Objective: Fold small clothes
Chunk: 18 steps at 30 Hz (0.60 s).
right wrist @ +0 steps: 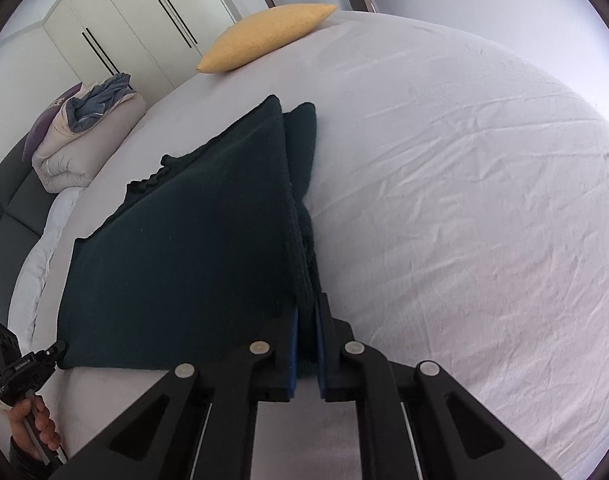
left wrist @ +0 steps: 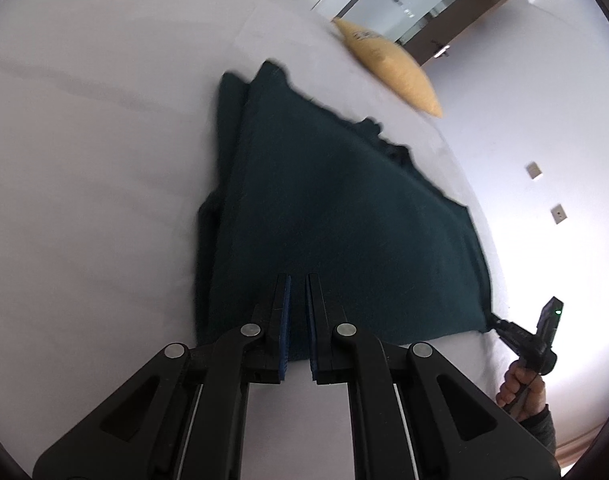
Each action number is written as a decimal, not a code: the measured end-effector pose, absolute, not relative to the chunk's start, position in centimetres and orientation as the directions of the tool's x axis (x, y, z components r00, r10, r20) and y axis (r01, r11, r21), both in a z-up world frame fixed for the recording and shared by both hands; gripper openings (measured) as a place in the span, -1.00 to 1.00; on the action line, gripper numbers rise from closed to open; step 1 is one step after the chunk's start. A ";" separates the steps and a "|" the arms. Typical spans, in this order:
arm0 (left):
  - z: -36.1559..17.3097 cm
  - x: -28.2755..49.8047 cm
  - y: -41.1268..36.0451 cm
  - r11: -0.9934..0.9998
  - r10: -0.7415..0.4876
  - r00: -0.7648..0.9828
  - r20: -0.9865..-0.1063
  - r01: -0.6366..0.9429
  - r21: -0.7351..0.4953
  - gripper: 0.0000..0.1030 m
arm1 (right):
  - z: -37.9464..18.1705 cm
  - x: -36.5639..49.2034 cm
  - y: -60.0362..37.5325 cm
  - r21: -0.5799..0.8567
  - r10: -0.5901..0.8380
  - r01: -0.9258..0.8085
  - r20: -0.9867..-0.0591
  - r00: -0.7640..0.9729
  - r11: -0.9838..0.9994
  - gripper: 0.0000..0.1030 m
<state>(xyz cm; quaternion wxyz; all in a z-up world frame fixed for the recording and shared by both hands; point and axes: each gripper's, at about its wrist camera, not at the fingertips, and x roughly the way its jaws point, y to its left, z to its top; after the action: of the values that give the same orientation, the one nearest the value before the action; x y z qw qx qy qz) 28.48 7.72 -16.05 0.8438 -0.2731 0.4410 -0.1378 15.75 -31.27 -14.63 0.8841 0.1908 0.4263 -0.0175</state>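
on the white bed (right wrist: 444,200), a dark green garment (right wrist: 192,232) lies partly folded. left claw (left wrist: 298,280) and right claw (right wrist: 307,300) each pinch a near corner; further folds likely remain. yellow pillow (right wrist: 264,36) lies beyond the garment.

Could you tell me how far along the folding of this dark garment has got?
Partly done. The dark green garment lies on the white bed sheet with at least one fold made: layered edges show along one side. In hand: the left claw and right claw each pinch a near corner, probably for another fold. Left: bringing that edge over and flattening. Whether more folds are needed, I can't tell.
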 end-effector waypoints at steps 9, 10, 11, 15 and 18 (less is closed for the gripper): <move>-11.0 35.4 3.8 0.876 -0.435 0.628 -0.646 0.129 -0.465 -0.87 | -9.1 15.1 -31.7 0.288 -0.033 0.317 -0.692 0.721 0.904 -0.36; -10.9 36.5 3.0 0.883 -0.431 0.623 -0.653 0.142 -0.448 -0.87 | -8.1 15.4 -31.5 0.324 -0.012 0.298 -0.659 0.752 0.898 -0.27; -11.0 37.7 2.3 0.891 -0.424 0.618 -0.662 0.153 -0.428 -0.87 | -7.5 16.1 -31.0 0.357 0.033 0.259 -0.641 0.767 0.897 -0.23; -13.4 41.2 0.8 0.942 -0.315 0.591 -0.742 0.099 -0.321 -0.87 | -7.9 22.1 -25.3 0.526 0.381 -0.020 -0.589 0.713 0.850 -0.17; -16.4 41.3 2.5 0.937 -0.306 0.580 -0.755 0.041 -0.348 -0.87 | -9.8 26.6 -20.4 0.587 0.530 -0.154 -0.547 0.648 0.794 -0.06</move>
<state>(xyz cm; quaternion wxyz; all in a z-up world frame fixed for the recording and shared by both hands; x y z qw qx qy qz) 41.26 2.51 -16.43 0.8764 -0.1480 0.4475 -0.0992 26.59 -20.44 -9.84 0.8717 0.2536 0.3706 0.1961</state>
